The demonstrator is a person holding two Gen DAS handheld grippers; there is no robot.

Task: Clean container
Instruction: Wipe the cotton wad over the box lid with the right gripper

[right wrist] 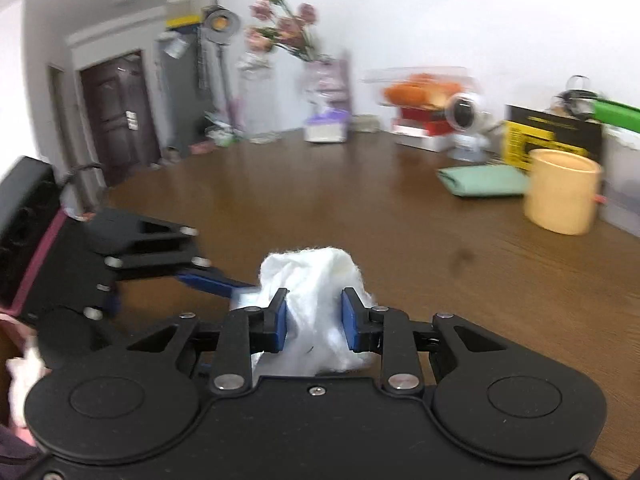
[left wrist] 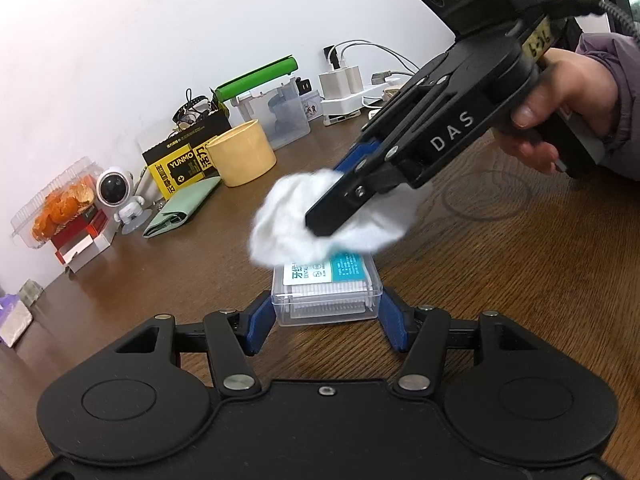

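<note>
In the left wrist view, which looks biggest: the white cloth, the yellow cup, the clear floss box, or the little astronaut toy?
As they appear, largest first:
1. white cloth
2. clear floss box
3. yellow cup
4. astronaut toy
The cloth and box are nearer the camera, so their true rank against the cup is unsure.

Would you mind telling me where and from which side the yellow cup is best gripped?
Grip the yellow cup across its round wall, coming in level from the open table side. It stands upright with its mouth open; boxes crowd its wall side, and the green pouch lies to its left.
</note>
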